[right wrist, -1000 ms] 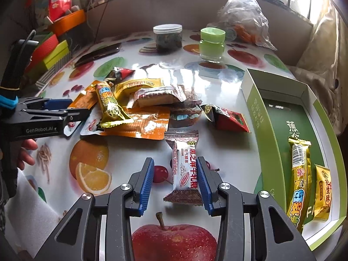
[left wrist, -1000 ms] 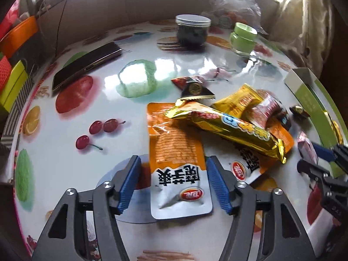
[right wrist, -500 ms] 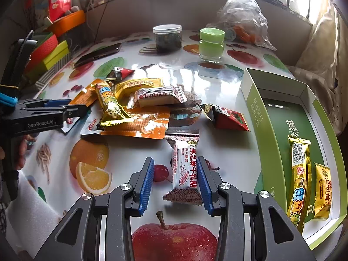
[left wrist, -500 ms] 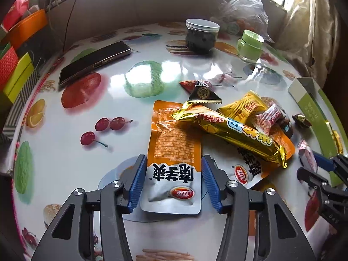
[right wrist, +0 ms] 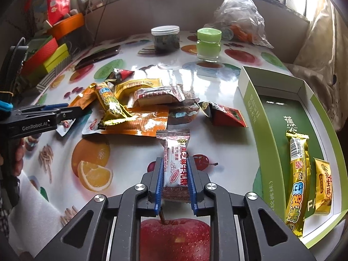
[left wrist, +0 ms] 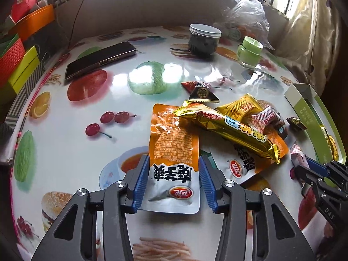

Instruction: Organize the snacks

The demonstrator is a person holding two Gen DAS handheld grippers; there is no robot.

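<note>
My left gripper [left wrist: 174, 174] is shut on an orange and white chip packet [left wrist: 174, 152] lying flat at the near end of the snack pile. A gold snack bar [left wrist: 228, 128] lies across the packet's far end. My right gripper [right wrist: 175, 171] is shut on a white and red nougat candy packet [right wrist: 175, 163] resting on the table. The green box [right wrist: 256, 113] on the right holds a gold snack bar [right wrist: 296, 182] and a small yellow peanut packet [right wrist: 324, 187]. The left gripper also shows in the right wrist view [right wrist: 71, 111], at the left of the pile.
More packets lie piled mid-table: a yellow packet [right wrist: 139, 84], a white and red packet [right wrist: 156, 93], a red triangular packet [right wrist: 226, 115]. At the back stand a dark jar [right wrist: 165, 39], a green jar [right wrist: 208, 43], a phone [left wrist: 100, 58] and a plastic bag [right wrist: 239, 15]. Coloured boxes [right wrist: 45, 58] sit at the left.
My left gripper has closed in from wide open onto the sides of the chip packet. My right gripper has tightened on the nougat packet. Both stayed in place.
</note>
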